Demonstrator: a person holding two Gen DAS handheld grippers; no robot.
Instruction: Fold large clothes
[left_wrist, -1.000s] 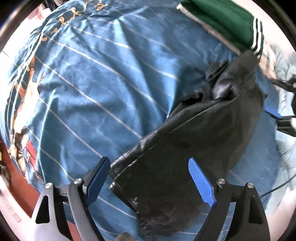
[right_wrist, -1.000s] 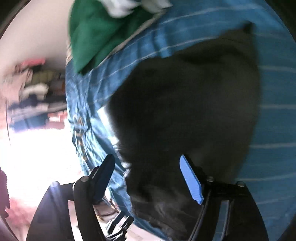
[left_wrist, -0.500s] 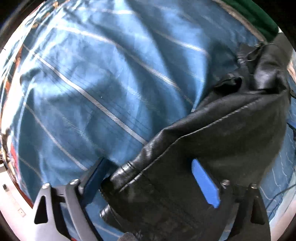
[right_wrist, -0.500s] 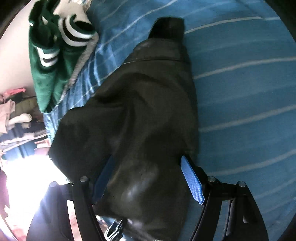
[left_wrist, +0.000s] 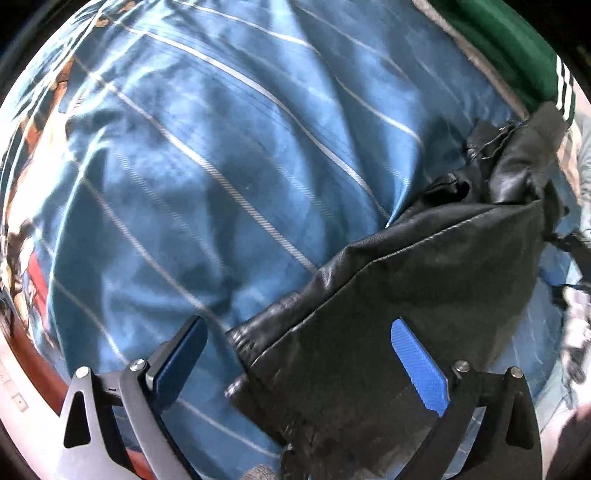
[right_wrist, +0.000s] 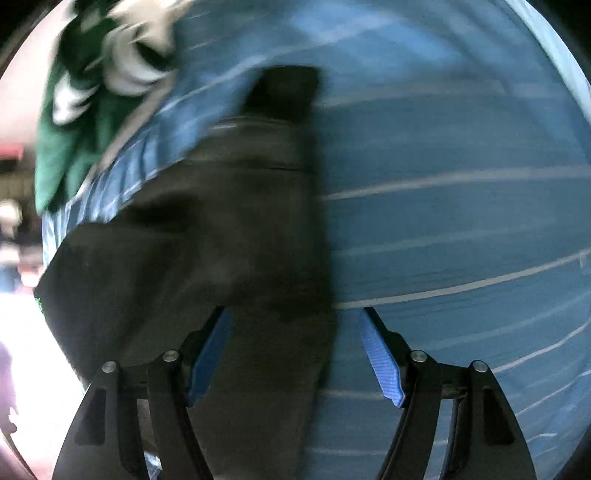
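A black leather garment (left_wrist: 424, 295) lies crumpled on a blue striped bedsheet (left_wrist: 221, 166). My left gripper (left_wrist: 299, 354) is open, its jaws spread over the garment's near cuff and hem edge, not closed on it. In the right wrist view the same black garment (right_wrist: 221, 240) stretches away from me, blurred. My right gripper (right_wrist: 295, 350) is open, with the garment's right edge lying between the blue fingers (right_wrist: 380, 362).
A green garment with white stripes (left_wrist: 517, 48) lies at the far edge of the bed; it also shows in the right wrist view (right_wrist: 77, 122). The bed's left edge and a red-brown floor (left_wrist: 40, 376) show at lower left. Room clutter sits at the left (right_wrist: 11, 221).
My left gripper pulled back a little, so the cuff sits farther between the fingers. My right gripper shifted right along the garment, so its right edge now lies between the fingers. Both stayed open.
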